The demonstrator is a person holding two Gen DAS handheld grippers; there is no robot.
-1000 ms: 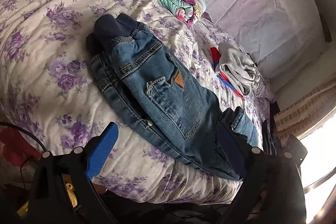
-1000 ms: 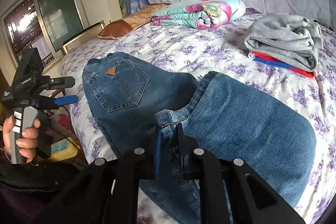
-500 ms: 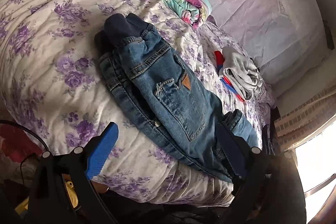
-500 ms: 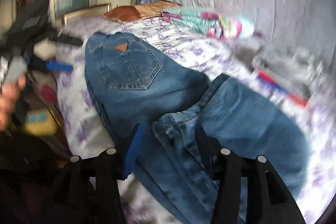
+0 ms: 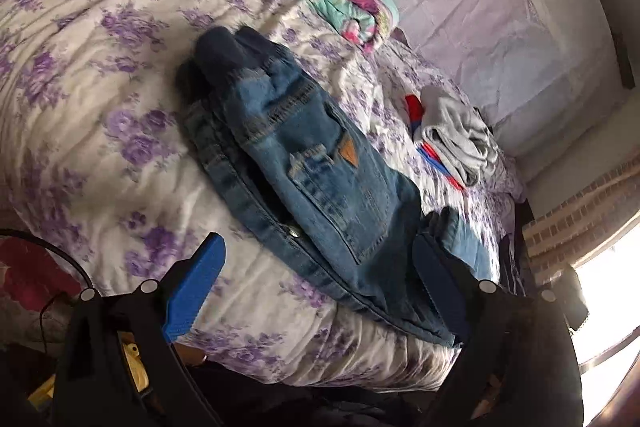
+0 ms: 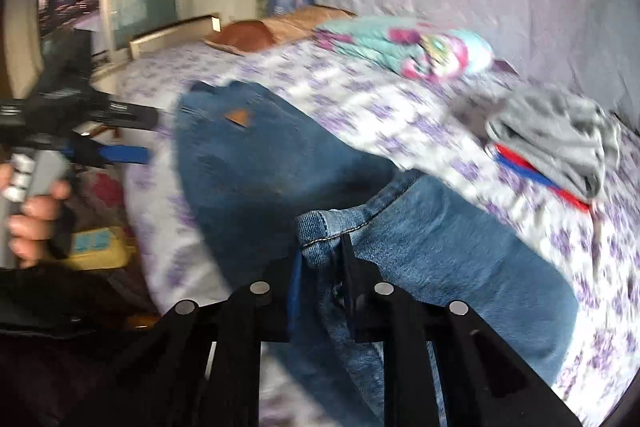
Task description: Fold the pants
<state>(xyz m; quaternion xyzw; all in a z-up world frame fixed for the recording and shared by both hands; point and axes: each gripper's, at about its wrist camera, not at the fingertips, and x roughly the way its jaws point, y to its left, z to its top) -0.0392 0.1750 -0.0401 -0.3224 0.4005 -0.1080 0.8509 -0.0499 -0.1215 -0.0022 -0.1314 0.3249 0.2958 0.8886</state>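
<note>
Bed; one jeans; two grippers

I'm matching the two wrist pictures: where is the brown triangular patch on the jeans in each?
Left wrist: brown triangular patch just right of centre, on the jeans back pocket.
Right wrist: same patch left of centre, upper half, blurred.
Shared landmark: folded grey garment on the floral bedspread, right of the jeans in both.

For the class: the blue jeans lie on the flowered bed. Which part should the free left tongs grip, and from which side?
Probably the waistband end of the jeans, approached from the bed's near edge. It lies flat, bare and stacked thick, so it offers a firm edge. The left tongs stand open beside it, while the right tongs have just closed on the leg hem.
</note>
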